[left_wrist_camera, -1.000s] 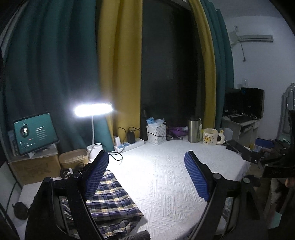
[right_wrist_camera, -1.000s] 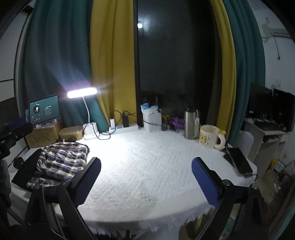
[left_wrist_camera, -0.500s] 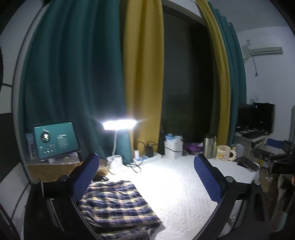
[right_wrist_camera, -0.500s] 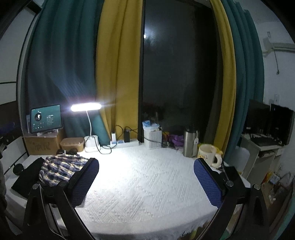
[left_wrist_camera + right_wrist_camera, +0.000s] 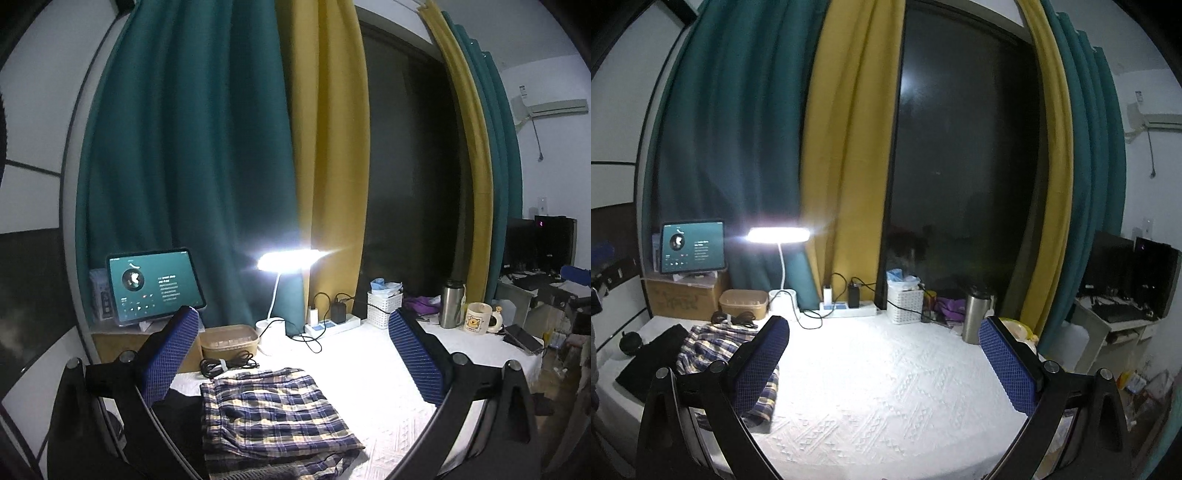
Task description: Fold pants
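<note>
plaid pants lie folded at 7 o'clock on the white table; left gripper and right gripper hover w/ jaws wide, empty. soft, light, floppy cloth: prob best pinched at folded edge.

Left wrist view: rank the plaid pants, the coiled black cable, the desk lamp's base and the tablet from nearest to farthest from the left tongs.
1. plaid pants, folded on the white cloth just below the open left tongs
2. coiled black cable, behind the pants, left
3. desk lamp's base, further back, centre
4. tablet, propped at the far left, by the curtain
</note>
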The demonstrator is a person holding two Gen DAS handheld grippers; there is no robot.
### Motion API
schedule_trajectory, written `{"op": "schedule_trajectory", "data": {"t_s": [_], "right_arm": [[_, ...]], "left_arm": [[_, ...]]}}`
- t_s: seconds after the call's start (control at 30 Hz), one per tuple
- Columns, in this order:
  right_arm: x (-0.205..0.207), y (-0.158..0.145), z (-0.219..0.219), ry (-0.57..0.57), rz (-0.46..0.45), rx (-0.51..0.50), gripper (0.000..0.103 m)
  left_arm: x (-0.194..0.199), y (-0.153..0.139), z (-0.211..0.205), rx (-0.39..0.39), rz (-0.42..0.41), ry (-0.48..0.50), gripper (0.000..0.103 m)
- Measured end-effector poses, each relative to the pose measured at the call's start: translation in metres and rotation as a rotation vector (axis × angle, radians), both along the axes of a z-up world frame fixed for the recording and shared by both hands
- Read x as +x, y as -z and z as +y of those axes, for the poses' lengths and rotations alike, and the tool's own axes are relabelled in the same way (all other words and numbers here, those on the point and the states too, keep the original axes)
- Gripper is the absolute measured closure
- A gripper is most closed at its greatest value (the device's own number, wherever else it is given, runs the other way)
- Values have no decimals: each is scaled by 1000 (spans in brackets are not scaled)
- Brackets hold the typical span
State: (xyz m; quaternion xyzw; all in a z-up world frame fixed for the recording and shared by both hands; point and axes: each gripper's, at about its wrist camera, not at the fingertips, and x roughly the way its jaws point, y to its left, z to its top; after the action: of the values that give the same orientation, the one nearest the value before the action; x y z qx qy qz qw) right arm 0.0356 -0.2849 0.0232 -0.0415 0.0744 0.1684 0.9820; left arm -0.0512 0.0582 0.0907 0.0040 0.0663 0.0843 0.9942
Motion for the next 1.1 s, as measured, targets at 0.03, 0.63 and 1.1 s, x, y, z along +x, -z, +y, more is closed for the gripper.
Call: {"op": "schedule_trajectory", "data": {"t_s": [0.03,0.63,1.1], "right_arm": [[-1,0,2,-4,-1,-3,0],[6,6,14,-23,27,-34,0],[7,9,9,-15,33,-19,0]], "left_arm": [[0,1,1,-2,4,-2,1],[5,10,3,-31,46,20,1],[6,9,-4,-27,53,26,1]]}}
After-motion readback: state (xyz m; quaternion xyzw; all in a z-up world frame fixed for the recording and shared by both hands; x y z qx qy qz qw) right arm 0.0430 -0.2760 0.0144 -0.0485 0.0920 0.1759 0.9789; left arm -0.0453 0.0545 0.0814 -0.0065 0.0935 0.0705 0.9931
